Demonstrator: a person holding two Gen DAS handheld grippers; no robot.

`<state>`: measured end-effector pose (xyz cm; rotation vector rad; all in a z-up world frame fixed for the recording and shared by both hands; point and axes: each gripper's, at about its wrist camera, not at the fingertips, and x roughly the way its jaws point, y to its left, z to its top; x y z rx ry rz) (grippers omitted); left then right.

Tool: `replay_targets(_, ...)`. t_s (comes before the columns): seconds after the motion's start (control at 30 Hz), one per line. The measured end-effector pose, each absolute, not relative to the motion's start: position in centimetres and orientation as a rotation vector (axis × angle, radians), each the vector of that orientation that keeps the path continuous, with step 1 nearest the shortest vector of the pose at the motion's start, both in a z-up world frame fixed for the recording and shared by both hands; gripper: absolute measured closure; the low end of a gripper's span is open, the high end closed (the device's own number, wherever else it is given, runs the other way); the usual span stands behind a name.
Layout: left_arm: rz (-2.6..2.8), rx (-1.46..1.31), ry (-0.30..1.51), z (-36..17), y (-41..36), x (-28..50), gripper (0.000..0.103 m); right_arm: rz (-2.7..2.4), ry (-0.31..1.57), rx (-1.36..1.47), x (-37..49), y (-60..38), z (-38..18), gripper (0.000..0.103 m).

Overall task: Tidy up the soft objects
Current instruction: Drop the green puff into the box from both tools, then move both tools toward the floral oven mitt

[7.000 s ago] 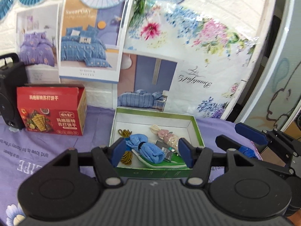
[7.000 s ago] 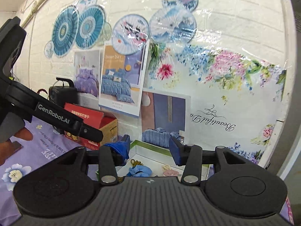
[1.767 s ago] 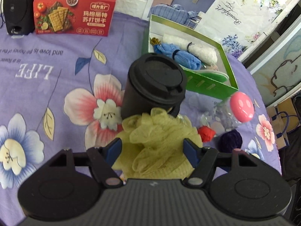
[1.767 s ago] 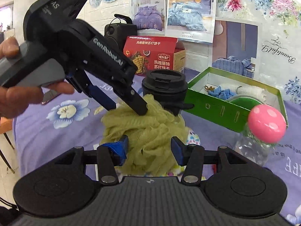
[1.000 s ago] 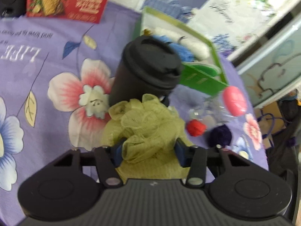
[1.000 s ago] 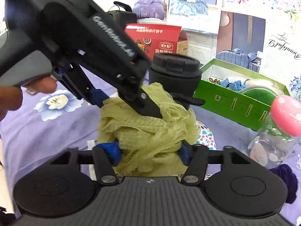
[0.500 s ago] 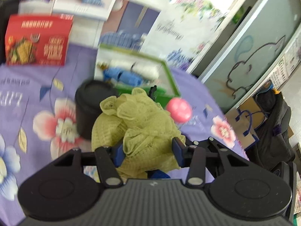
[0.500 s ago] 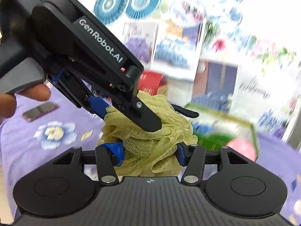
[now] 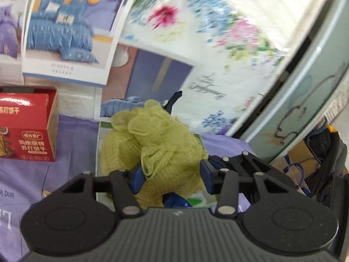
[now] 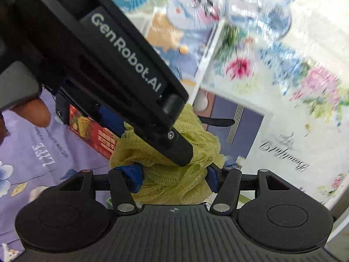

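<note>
Your left gripper (image 9: 171, 175) and right gripper (image 10: 174, 178) are both clamped on the yellow mesh sponge (image 9: 157, 150), held mid-frame above the green box (image 9: 201, 140)

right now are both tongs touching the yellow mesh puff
Touching. Left wrist view: left tongs pinch the yellow mesh puff. Right wrist view: right tongs pinch it too.

Floral wall sheet (image 9: 218, 32) — purple flowered tablecloth (image 10: 43, 159) below.
</note>
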<state>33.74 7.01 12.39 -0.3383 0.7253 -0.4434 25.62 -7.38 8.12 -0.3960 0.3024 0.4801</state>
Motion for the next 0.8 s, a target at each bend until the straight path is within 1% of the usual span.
replay_targets(0.03,-0.419,-0.351,0.744,11.7,7.1,35.2,0.030,0.489,0.348,-0.377,27.2,-7.5,7.7,0.057)
replay_targets(0.07,-0.389,-0.364,0.755,11.0,7.3,36.4,0.027,0.493,0.403,-0.347,28.6,-7.7,7.4,0.057)
replay_targets(0.13,-0.346,-0.377,0.779,10.1,7.9,37.9,0.027,0.476,0.442,-0.300,30.0,-8.5,7.0,0.058)
replay_targets(0.23,-0.305,-0.392,0.762,9.5,8.9,38.0,0.027,0.443,0.389,-0.288,29.4,-10.1,7.4,0.058)
replay_targets(0.37,-0.302,-0.409,0.737,10.1,9.5,36.4,0.026,0.401,0.315,-0.249,27.7,-12.3,9.2,0.057)
replay_targets(0.43,-0.309,-0.399,0.717,10.9,9.4,34.8,0.026,0.358,0.253,-0.210,25.5,-13.5,10.6,0.057)
replay_targets(0.5,-0.324,-0.379,0.692,11.9,9.1,32.8,0.019,0.301,0.222,-0.142,23.9,-15.0,12.0,0.057)
replay_targets(0.53,-0.327,-0.367,0.674,12.4,8.9,31.7,0.011,0.289,0.218,-0.100,23.0,-16.0,12.4,0.057)
replay_targets(0.63,-0.342,-0.307,0.625,13.6,8.2,27.7,0.011,0.302,0.221,-0.037,20.3,-17.7,13.0,0.057)
replay_targets(0.8,-0.394,-0.219,0.615,13.6,6.5,21.3,0.011,0.284,0.264,-0.123,15.1,-18.2,11.0,0.056)
